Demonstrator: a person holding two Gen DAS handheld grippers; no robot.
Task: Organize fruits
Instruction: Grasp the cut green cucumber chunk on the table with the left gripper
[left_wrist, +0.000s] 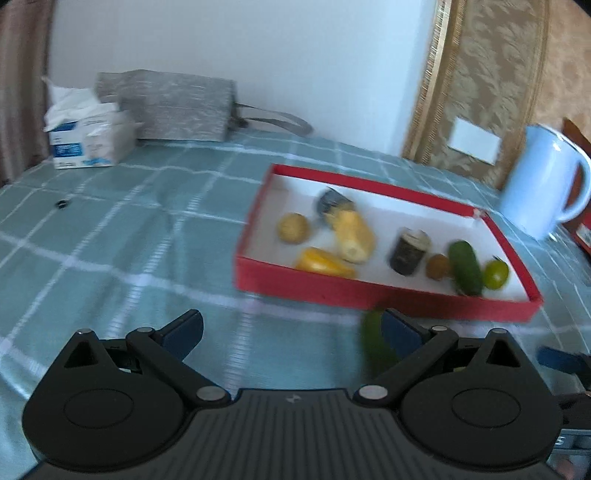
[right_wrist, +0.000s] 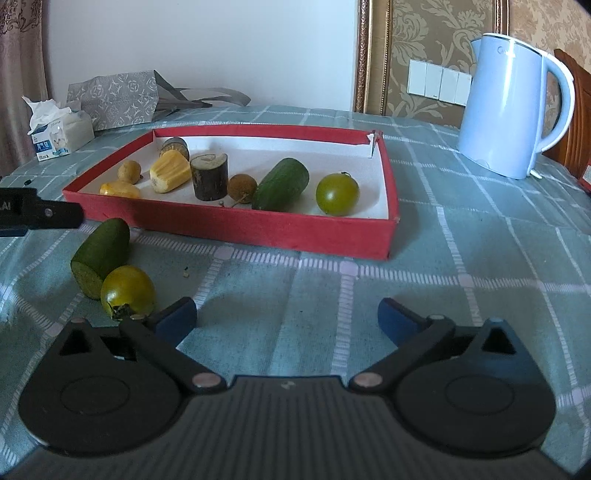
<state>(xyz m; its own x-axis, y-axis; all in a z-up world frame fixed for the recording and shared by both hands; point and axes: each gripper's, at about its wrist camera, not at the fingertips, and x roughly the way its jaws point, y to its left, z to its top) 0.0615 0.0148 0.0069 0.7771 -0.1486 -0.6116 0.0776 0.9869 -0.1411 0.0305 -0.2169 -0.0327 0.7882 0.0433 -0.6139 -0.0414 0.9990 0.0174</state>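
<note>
Right wrist: right claw (right_wrist: 287, 314) spread wide, low over tablecloth (right_wrist: 461, 295).

We see a teal tablecloth (right_wrist: 424, 295) checked with white lines; the tray (right_wrist: 295, 230) is red outside, white inside; at its five o'clock corner sits a green tomato (right_wrist: 337, 194); at ten o'clock, yellow jackfruit (right_wrist: 169, 172); the kettle (right_wrist: 506, 107) is pale blue; the bag (right_wrist: 114, 98) grey, patterned.
</note>
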